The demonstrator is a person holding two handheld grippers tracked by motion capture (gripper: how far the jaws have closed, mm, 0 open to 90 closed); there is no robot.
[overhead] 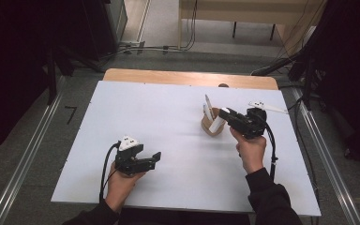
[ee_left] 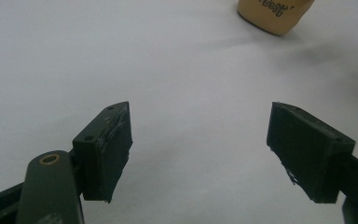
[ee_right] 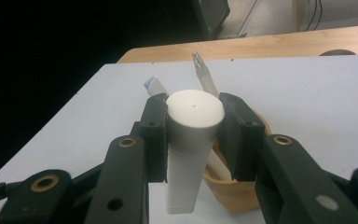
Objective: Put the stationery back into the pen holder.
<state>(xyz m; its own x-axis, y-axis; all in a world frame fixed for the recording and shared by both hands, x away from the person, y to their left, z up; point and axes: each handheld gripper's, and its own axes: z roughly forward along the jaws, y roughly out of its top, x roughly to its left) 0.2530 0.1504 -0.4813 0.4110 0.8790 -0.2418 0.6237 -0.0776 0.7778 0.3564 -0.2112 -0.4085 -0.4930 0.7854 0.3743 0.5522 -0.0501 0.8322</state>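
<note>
Right of centre in the high view, right gripper (overhead: 225, 114) clamps a white tube (ee_right: 189, 140) over the cup (overhead: 212, 126); left gripper (overhead: 153, 159) wide open, empty. Tube could slip or tip the cup if lowered crooked.

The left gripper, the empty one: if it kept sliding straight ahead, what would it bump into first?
Probably nothing soon. The left gripper is open over bare white tabletop. The tan cup sits far ahead, off to its right, so it would likely slip past, though depth is hard to judge.
</note>
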